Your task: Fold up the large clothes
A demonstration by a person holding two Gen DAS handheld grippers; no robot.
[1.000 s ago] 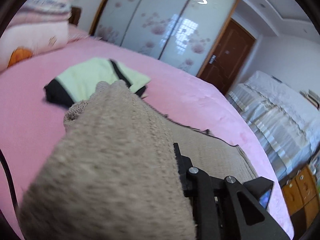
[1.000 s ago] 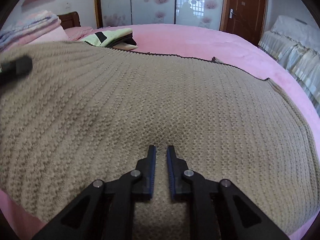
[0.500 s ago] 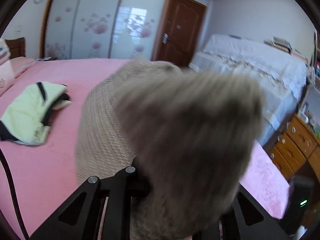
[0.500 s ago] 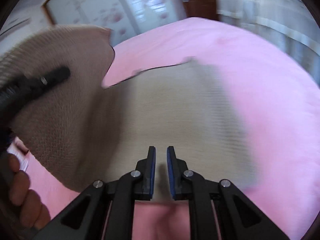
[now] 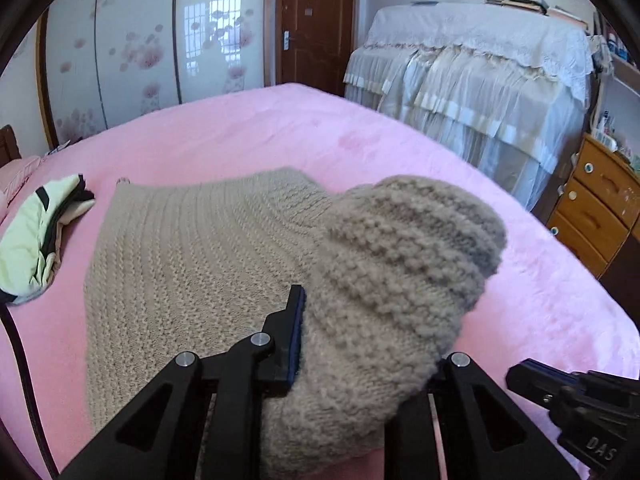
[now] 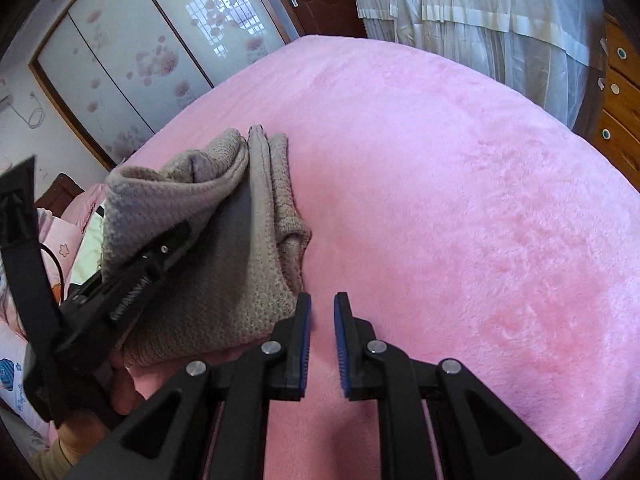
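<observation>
— Where is the sweater right now?

— The beige knit sweater [image 5: 192, 264] lies on the pink bed [image 5: 320, 136], partly flat and partly doubled over. In my left wrist view a thick bunch of it sits between the fingers of my left gripper [image 5: 360, 344]. The jaws are closed down on that bunch, and the knit bulges up over the right finger so only the left blue pad shows.

— And your other one?

— My right gripper [image 6: 322, 344] hangs just above the bare pink blanket, right beside the near edge of the sweater. Its jaws stand nearly closed with a narrow gap, and nothing is between the pads.

— Can you see the left one from that side?

— Yes. In the right wrist view it reaches in from the left with the sweater draped over it, a hand [image 6: 120, 384] gripping its handle below. The cloth forms a folded stack there, several layers showing along its far edge.

— Anything else on the bed?

— A pale green and black garment [image 5: 36, 240] lies folded well to the left of the sweater, apart from it. Beyond the bed there is a wardrobe with flowered sliding doors [image 5: 160, 48], a brown door [image 5: 316, 20], furniture under a white lace cover [image 5: 480, 80] and a wooden chest of drawers [image 5: 596, 204]
</observation>
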